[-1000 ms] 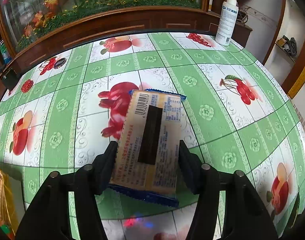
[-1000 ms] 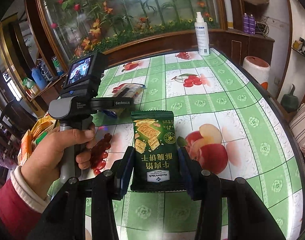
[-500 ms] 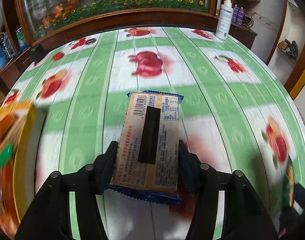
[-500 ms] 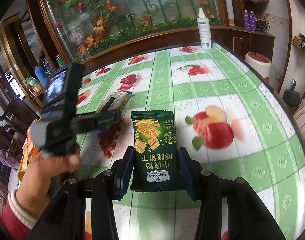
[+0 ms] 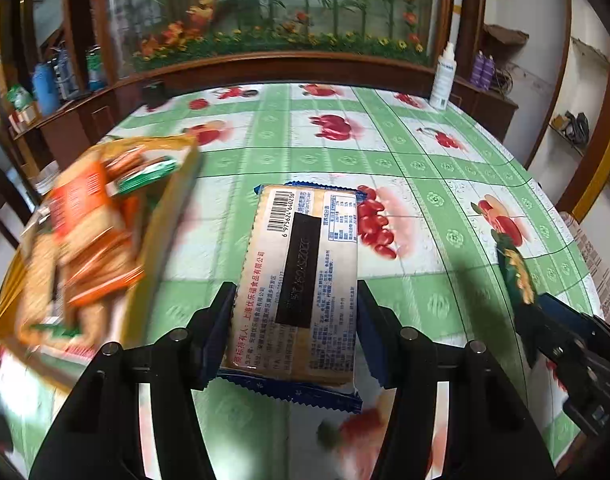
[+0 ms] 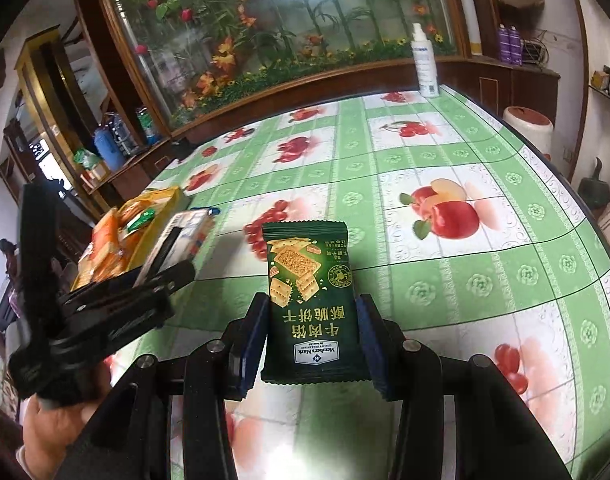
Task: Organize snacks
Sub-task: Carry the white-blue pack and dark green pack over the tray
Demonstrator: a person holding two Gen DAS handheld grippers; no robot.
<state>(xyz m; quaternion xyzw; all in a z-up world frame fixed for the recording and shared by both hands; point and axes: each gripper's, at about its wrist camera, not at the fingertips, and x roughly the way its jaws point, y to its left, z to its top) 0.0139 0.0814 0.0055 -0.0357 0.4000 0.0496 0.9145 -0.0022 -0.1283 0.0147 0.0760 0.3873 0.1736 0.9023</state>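
1. Left wrist view: the left gripper (image 5: 295, 322) has its jaws closed against the sides of a beige wafer packet (image 5: 299, 280) with blue crimped ends, held above the green fruit-print tablecloth (image 5: 425, 168), barcode side up. Off to the left sits the yellow snack box (image 5: 161, 232), blurred but plainly holding orange and green packets. The wafer packet is near the box, not over it. At the right edge, the right gripper's dark body pokes in with a green packet edge-on.

2. Right wrist view: the right gripper (image 6: 311, 338) is clamped on a dark green cracker packet (image 6: 311, 300), lifted off the cloth, well short of the box (image 6: 173, 204). A white spray bottle (image 6: 423, 62) stands at the far table edge.

3. Progress, as I judge it: the box is partly filled, no loose snacks show on the cloth, and these two packets look like what's left. Both are picked, neither delivered; the left one looks first in line.
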